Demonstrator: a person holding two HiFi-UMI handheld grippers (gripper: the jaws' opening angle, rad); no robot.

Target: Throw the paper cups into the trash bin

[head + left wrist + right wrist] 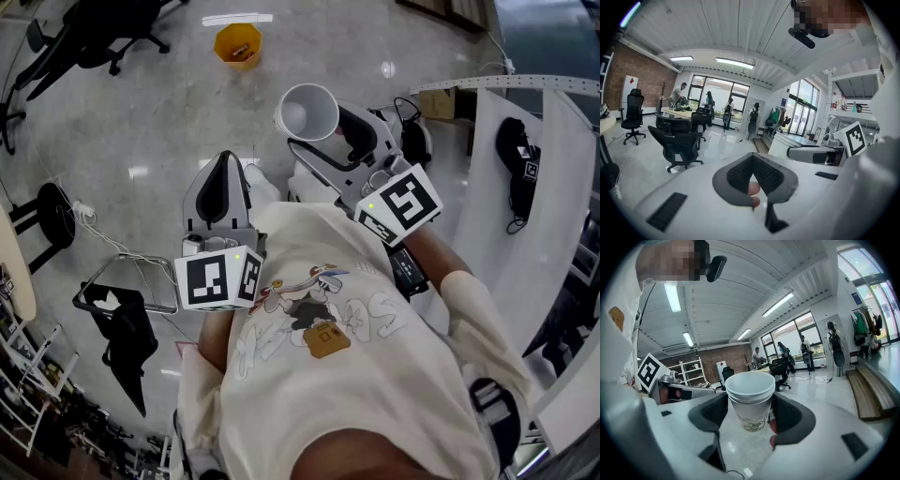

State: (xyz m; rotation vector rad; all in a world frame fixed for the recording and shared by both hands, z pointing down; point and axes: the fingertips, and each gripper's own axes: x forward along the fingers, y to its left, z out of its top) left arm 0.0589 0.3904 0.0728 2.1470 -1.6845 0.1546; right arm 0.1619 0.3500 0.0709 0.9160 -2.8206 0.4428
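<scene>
Only head view shows trash bin [236,44]; paper cups [307,112] well apart from it. Cups sit clamped between jaws of right gripper [750,414]; left gripper [753,183] closed, empty

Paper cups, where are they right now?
The paper cups are stacked between the jaws of the right gripper; in the head view that's upper middle, right of the orange bin on the floor.

A glossy pale floor [141,122] spreads below, with a black office chair [103,28] at its far edge and a dark cloth [127,337] lying nearer. In the left gripper view, more black chairs [677,140] stand before a brick wall [628,70] and tall windows [719,93]. People [677,93] stand by a long worktop [682,112]. White shelving [855,110] rises at the right.
</scene>
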